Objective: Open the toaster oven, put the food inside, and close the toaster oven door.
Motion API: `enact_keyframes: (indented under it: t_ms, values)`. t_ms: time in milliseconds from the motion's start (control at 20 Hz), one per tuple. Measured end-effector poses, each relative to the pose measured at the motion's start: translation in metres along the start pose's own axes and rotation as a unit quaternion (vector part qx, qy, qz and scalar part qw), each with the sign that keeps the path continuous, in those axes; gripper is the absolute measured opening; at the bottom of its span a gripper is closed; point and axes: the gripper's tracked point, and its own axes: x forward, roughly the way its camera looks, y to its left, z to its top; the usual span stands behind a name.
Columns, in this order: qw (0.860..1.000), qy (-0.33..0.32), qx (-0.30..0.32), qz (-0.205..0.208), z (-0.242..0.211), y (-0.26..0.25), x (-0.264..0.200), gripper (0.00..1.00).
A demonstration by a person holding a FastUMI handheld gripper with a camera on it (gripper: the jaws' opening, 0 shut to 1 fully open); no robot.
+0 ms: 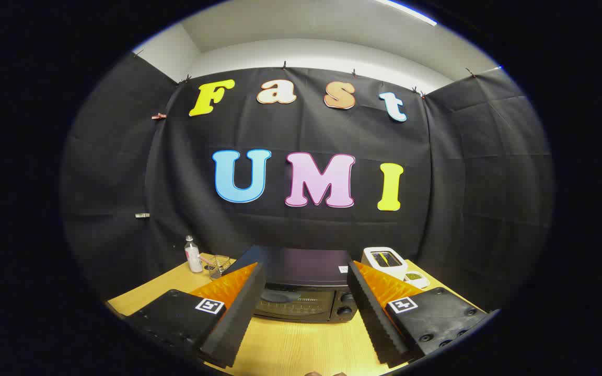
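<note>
Toaster oven [305, 292], door closed, is sitting on the desk [301, 344] just beyond the spread, empty tongs [303, 284], which should be approaching level toward the door's top edge.

Light comes from overhead: a bright ceiling strip [405, 10] glares white above the booth, and the pale upper wall is evenly lit. The black cloth soaks up light and stays dim, its creases barely showing. The table [290, 344] is warmly lit, with soft shadow under the oven [301, 292], whose glass door shows a dull reflection. The tool [306, 313], its fingers wide apart, looks sharp. Fisheye distortion bends straight lines strongly toward the edges, where detail softens and darkens.
</note>
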Motion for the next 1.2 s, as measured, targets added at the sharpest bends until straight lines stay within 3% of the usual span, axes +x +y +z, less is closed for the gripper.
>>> enact_keyframes:
  t_ms: [950,1200]
  values:
    - [1.000,0.007,0.004,0.018,-0.009,0.026,-0.002,0.97]
    - [0.999,0.042,0.010,0.019,-0.032,0.035,0.011,0.97]
